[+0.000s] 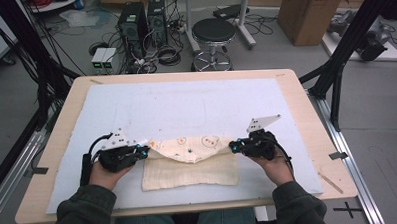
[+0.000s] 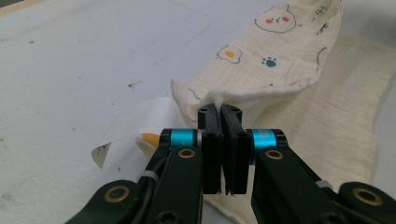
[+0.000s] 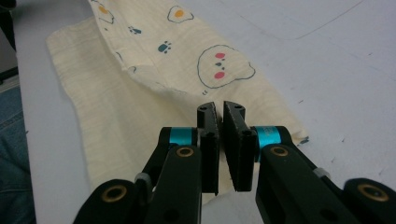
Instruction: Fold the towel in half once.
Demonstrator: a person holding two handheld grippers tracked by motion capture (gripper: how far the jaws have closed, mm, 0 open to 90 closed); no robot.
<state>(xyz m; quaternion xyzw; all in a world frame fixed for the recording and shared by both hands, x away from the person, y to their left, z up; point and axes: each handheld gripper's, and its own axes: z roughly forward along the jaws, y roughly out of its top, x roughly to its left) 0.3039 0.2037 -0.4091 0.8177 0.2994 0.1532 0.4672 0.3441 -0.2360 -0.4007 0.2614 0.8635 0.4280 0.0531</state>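
A cream printed cloth point(image 1: 190, 162) – eggs, paws, faces – lies at lower centre, its far edge lifted and sagging over the plain underside.

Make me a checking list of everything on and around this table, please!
Surface: wooden table topped with a white mat, with a few small marks.
Job's things: cream cloth with cartoon prints, its far edge lifted and folded toward the person.
Clutter: a white label curls beside the cloth.
Grippers: left gripper and right gripper each pinch a corner of the cloth, fingers closed.
Cables: a black cable trails from the left gripper; loose wires lie on the floor.
Surroundings: black stool, two computer towers, cardboard box.
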